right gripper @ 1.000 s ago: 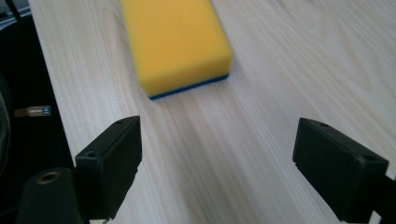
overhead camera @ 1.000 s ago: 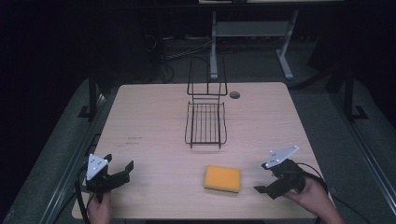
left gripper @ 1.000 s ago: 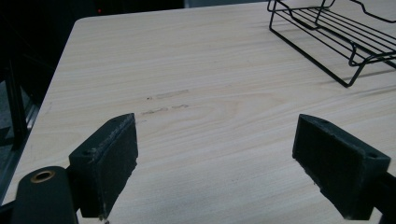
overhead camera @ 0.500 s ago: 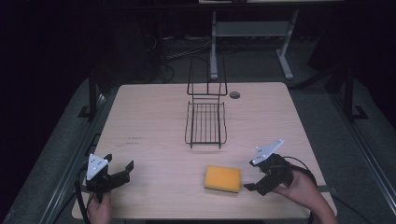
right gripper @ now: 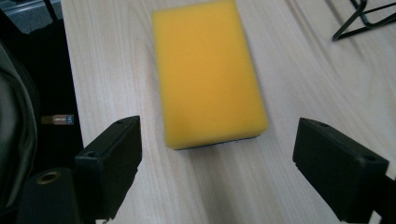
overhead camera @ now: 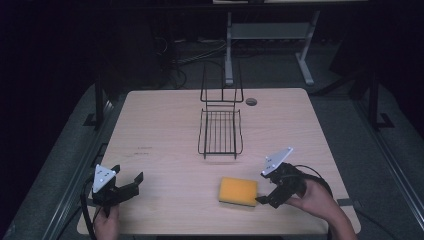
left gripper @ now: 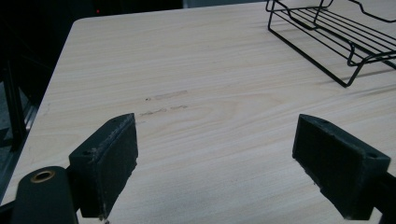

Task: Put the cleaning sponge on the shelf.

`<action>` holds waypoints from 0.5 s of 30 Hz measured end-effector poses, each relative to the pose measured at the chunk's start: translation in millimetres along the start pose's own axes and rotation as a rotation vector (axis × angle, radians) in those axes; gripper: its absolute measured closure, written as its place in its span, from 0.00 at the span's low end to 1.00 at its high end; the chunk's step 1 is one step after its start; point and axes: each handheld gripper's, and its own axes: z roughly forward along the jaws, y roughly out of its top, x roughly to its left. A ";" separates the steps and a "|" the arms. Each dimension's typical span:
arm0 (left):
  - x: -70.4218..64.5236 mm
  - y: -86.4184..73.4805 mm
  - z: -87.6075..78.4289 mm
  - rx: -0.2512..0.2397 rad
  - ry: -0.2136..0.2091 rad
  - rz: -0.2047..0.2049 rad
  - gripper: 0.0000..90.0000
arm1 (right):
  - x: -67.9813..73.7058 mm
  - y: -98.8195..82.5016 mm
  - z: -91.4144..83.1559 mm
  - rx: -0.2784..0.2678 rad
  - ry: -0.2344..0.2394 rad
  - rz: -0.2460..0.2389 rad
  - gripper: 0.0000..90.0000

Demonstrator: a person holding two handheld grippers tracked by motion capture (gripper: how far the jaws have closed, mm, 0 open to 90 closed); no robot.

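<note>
Reaching our right gripper [overhead camera: 264,196], jaws wide, beside the yellow sponge [overhead camera: 239,191] | left gripper [overhead camera: 131,184] open, near-left | wire rack [overhead camera: 220,131] far.

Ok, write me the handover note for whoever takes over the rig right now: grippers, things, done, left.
Right hand-held gripper: open, low over the table's front right, jaws either side of the near end of the yellow sponge, not touching it.
Left hand-held gripper: open, holding nothing, over bare wood at the front left.
Sponge: flat on the table, just left of the right gripper.
Black wire rack: mid-table, nothing in it.
Done: right gripper lined up on the sponge.
Left: close on the sponge and lift it; probably into the rack.
</note>
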 end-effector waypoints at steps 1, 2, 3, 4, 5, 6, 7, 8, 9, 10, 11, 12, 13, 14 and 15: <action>-0.1 0.0 0.0 0.001 0.001 0.001 0.15 | -0.1 0.8 0.8 0.004 0.002 -0.002 0.17; -0.2 0.1 0.0 -0.001 0.001 0.000 0.15 | -0.6 2.8 2.2 0.009 0.004 -0.008 0.17; -0.3 0.2 0.0 -0.002 0.000 0.001 0.15 | -0.8 3.8 2.7 0.011 0.007 -0.008 0.17; -0.3 0.2 0.0 -0.002 0.000 0.001 0.15 | -0.8 3.8 2.7 0.011 0.007 -0.008 0.17; -0.4 0.2 0.0 -0.001 0.000 0.001 0.15 | -1.1 5.5 3.4 0.010 0.011 -0.009 0.17; -0.4 0.2 0.0 -0.001 0.000 0.001 0.15 | -1.1 5.5 3.4 0.010 0.011 -0.009 0.17; -0.3 0.2 -0.2 0.000 0.000 0.002 0.15 | -1.3 7.5 4.3 0.014 0.014 -0.013 0.17; -0.2 0.2 -0.4 0.000 0.000 0.002 0.15 | -1.3 7.5 4.3 0.014 0.014 -0.013 0.17; -0.1 0.3 -0.4 -0.001 0.001 0.000 0.15 | -1.0 9.3 5.0 0.018 0.016 -0.017 0.17; 0.0 0.3 -0.4 -0.001 0.000 0.000 0.15 | -1.0 9.3 5.0 0.018 0.016 -0.017 0.17; 0.2 0.4 -0.6 0.000 0.001 0.001 0.15 | -1.1 10.7 5.2 0.019 0.018 -0.020 0.17; 0.2 0.4 -0.6 0.000 0.001 0.001 0.15 | -1.1 10.7 5.2 0.019 0.018 -0.020 0.17; 0.3 0.4 -0.6 -0.002 0.002 0.000 0.15 | -1.4 12.1 5.5 0.019 0.018 -0.024 0.17; 0.3 0.4 -0.6 -0.002 0.002 0.000 0.15 | -1.4 12.1 5.5 0.019 0.018 -0.024 0.17; 0.4 0.3 -0.7 -0.004 0.002 -0.003 0.15 | -1.5 13.6 5.8 0.020 0.020 -0.026 0.17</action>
